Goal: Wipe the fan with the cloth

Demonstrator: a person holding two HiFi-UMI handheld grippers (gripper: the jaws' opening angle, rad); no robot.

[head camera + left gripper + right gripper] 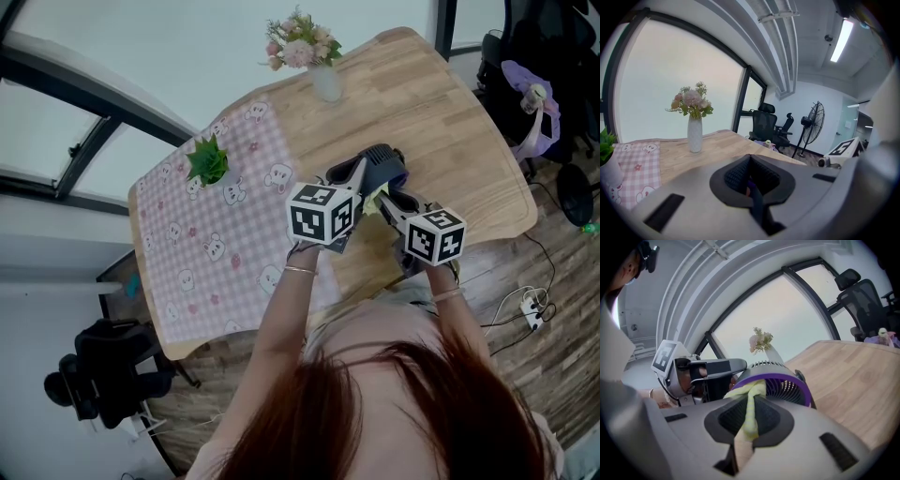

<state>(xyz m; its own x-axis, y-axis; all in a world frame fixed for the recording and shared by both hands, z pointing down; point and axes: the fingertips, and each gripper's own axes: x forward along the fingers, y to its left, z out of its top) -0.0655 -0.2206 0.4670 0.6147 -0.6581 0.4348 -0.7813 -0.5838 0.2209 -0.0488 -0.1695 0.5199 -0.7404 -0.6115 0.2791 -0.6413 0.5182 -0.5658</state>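
The fan (pixel 382 159) is sitting on the tabletop (pixel 450 112). The right gripper (pixel 749 420) is reaching in at the fan's near side. Its jaws are clamping the cloth (pixel 751 401), which is touching the fan's purple rim. The left gripper (pixel 752 185) is sitting just left of the fan, its jaws pressing together on a purple sliver, seemingly the fan's rim. A vase (pixel 325 82) is standing well beyond the fan.

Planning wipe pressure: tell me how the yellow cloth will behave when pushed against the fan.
Probably floppy: the cloth bunches into a twisted strand at the right gripper, so it should fold rather than push. Likely light, since a thin pinch holds it. Against the fan grille it may snag slightly.
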